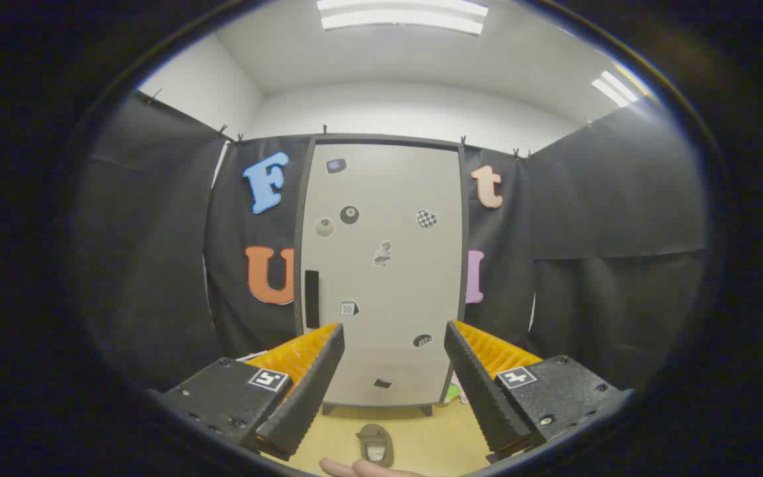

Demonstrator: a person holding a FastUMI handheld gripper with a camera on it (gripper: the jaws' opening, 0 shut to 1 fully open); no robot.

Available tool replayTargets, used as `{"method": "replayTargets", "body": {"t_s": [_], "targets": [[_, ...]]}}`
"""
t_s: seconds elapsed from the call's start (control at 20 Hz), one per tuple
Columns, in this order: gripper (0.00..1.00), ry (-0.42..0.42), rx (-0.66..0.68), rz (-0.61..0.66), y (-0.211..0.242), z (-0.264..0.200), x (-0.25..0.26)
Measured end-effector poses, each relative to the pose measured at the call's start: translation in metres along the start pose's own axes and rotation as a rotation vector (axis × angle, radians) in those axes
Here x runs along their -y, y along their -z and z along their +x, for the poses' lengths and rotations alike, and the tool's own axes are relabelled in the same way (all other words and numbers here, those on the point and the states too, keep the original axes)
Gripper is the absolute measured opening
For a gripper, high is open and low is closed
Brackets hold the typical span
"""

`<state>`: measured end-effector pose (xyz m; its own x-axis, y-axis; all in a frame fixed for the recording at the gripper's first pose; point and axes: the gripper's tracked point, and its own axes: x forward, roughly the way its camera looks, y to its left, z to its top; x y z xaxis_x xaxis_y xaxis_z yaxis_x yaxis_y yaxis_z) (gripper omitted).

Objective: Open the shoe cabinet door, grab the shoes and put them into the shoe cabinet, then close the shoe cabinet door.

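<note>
Open claw (pixel 395 344); shoe (pixel 376 444) between fingers, below

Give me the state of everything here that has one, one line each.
Cabinet door: closed, handle slot on its left edge.
Gripper: open, fingers apart, holding nothing, pointed at the door.
Shoe: on the floor between the fingers, in front of the cabinet, not yet picked up.
</note>
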<state>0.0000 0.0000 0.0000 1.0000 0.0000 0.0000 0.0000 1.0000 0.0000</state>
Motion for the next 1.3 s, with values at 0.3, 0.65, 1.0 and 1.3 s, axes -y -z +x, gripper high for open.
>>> {"method": "replayTargets", "body": {"t_s": [0.3, 0.65, 1.0, 1.3], "targets": [[0.99, -0.021, 0.011, 0.01, 0.002, 0.001, -0.009], [0.99, -0.053, -0.008, 0.019, 0.01, 0.028, -0.022], [0.99, -0.063, 0.041, 0.048, 0.003, 0.082, -0.023], [0.99, -0.149, 0.061, 0.056, -0.001, 0.152, -0.058]]}}
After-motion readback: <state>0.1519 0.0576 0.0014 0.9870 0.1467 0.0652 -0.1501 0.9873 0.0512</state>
